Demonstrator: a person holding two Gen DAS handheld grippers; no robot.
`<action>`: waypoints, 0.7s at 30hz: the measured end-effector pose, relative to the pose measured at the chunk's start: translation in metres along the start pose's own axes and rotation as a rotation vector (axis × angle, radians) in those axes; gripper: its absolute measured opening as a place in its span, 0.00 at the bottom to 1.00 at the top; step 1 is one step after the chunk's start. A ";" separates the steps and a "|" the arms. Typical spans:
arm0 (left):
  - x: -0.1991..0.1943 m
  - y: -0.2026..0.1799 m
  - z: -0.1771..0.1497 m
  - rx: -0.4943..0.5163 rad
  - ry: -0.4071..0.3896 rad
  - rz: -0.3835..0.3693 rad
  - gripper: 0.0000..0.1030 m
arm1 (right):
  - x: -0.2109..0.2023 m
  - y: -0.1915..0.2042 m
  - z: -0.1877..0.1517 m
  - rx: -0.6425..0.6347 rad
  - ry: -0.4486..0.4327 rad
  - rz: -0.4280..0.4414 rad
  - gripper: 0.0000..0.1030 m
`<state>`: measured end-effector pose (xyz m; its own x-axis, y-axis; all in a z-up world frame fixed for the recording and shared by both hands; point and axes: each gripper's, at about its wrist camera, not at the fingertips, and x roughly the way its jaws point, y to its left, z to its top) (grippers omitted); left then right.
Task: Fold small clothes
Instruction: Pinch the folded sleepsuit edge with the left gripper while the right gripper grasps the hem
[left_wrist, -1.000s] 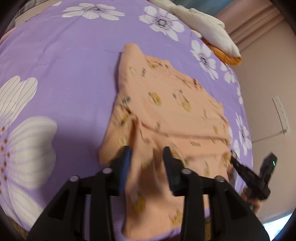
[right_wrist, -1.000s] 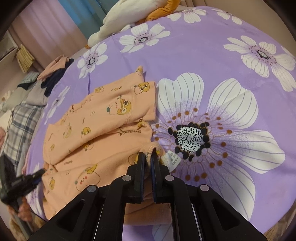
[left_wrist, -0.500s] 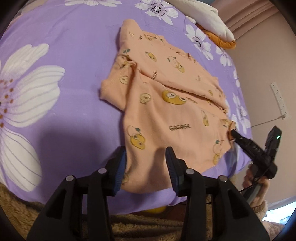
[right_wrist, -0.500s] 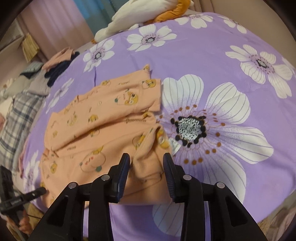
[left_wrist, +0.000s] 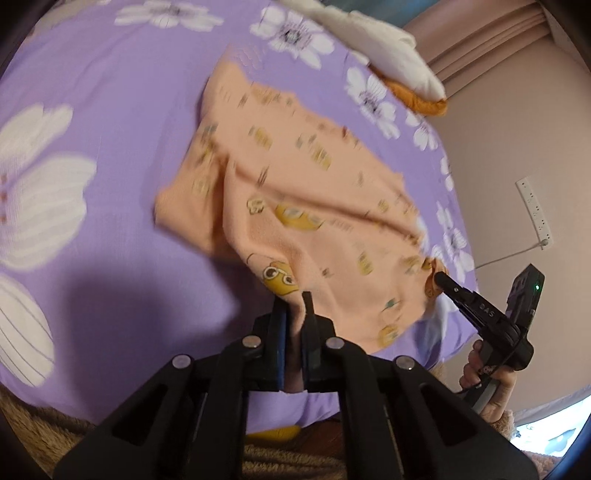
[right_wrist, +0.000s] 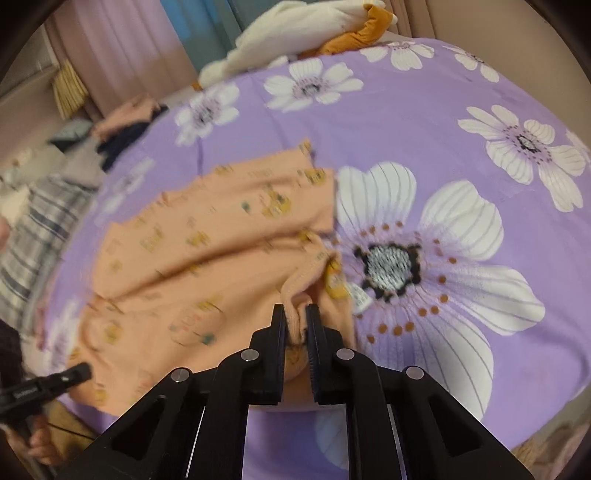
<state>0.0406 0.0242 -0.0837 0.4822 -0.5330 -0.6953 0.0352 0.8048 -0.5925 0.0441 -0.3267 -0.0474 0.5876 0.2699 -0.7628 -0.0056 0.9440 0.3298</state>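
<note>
An orange child's garment (left_wrist: 295, 192) with small cartoon prints lies spread on a purple flowered bedsheet (left_wrist: 110, 110). My left gripper (left_wrist: 294, 306) is shut on the garment's near edge, and the cloth rises into the jaws. My right gripper (right_wrist: 296, 319) is shut on the garment (right_wrist: 207, 254) at its near right corner, with a bunch of cloth pinched between the fingers. A white label (right_wrist: 360, 297) sticks out beside that corner. The right gripper also shows in the left wrist view (left_wrist: 439, 282), touching the garment's far corner.
A cream and orange plush toy (right_wrist: 306, 33) lies at the head of the bed. A pile of other clothes (right_wrist: 55, 184) lies at the far left. A wall with a socket strip (left_wrist: 533, 210) stands close on the right. A brown fuzzy blanket (left_wrist: 288, 458) lies below the bed's near edge.
Both grippers were open over the garment's near edge half a second ago. Now both have shut on the cloth, and the near edge is lifted.
</note>
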 end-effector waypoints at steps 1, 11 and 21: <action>-0.005 -0.004 0.006 0.005 -0.019 -0.019 0.04 | -0.003 0.001 0.003 0.005 -0.013 0.015 0.12; -0.030 -0.011 0.077 -0.052 -0.183 -0.103 0.04 | -0.009 0.016 0.064 0.023 -0.117 0.116 0.11; 0.017 0.034 0.160 -0.201 -0.178 -0.031 0.04 | 0.075 0.020 0.130 0.088 -0.005 0.092 0.11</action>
<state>0.1898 0.0845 -0.0506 0.6302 -0.4885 -0.6035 -0.1131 0.7112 -0.6938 0.1938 -0.3119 -0.0257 0.5923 0.3536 -0.7240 0.0115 0.8948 0.4464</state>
